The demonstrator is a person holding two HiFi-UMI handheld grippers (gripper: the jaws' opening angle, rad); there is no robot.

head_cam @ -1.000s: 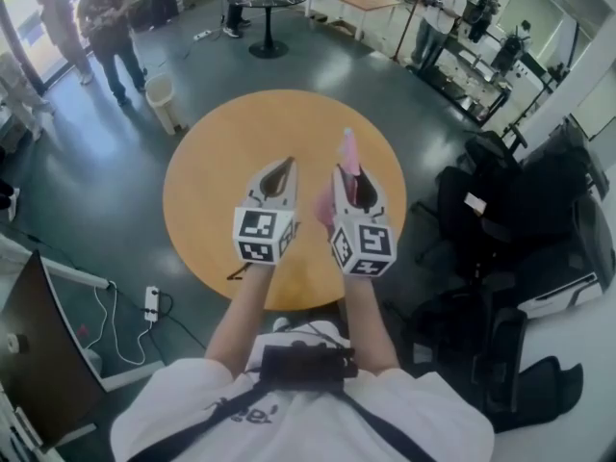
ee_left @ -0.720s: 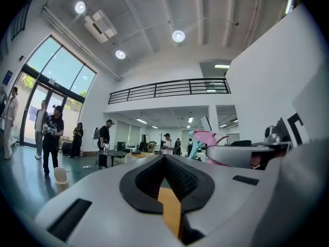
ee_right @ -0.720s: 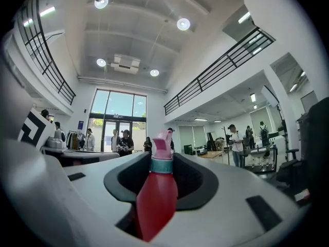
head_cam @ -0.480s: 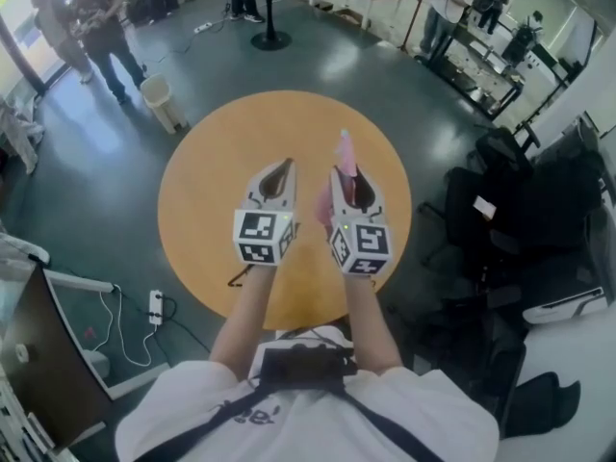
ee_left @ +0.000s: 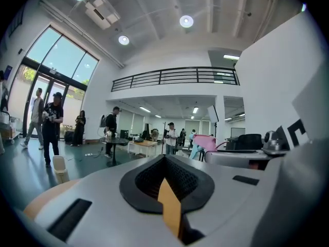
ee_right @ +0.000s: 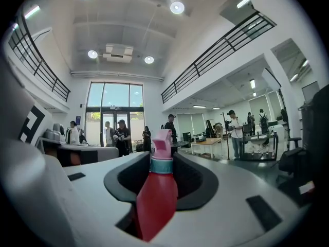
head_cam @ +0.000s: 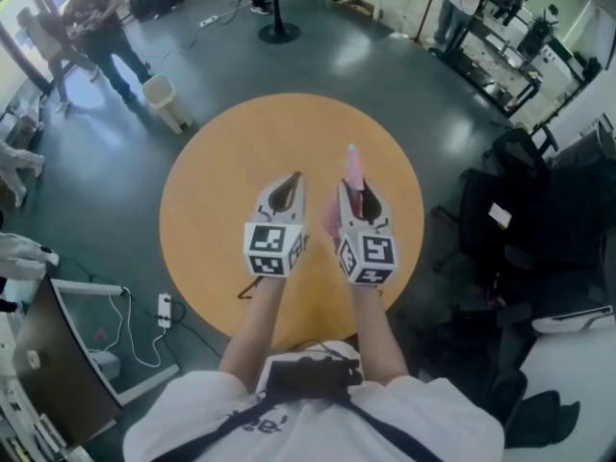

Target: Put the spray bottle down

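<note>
Set-down pending: my right tool [head_cam: 358, 195] clamps the red plastic spray bottle [ee_right: 157, 194] above the round orange counter [head_cam: 231, 152]; next I lower it upright, then release. My left tool [head_cam: 292, 183] is closed, empty.

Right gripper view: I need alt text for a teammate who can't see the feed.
A red spray bottle with a pink nozzle is clamped between the jaws of the right tool, its nozzle showing at their tips. Behind it are tall windows, a balcony railing and several people standing about.
</note>
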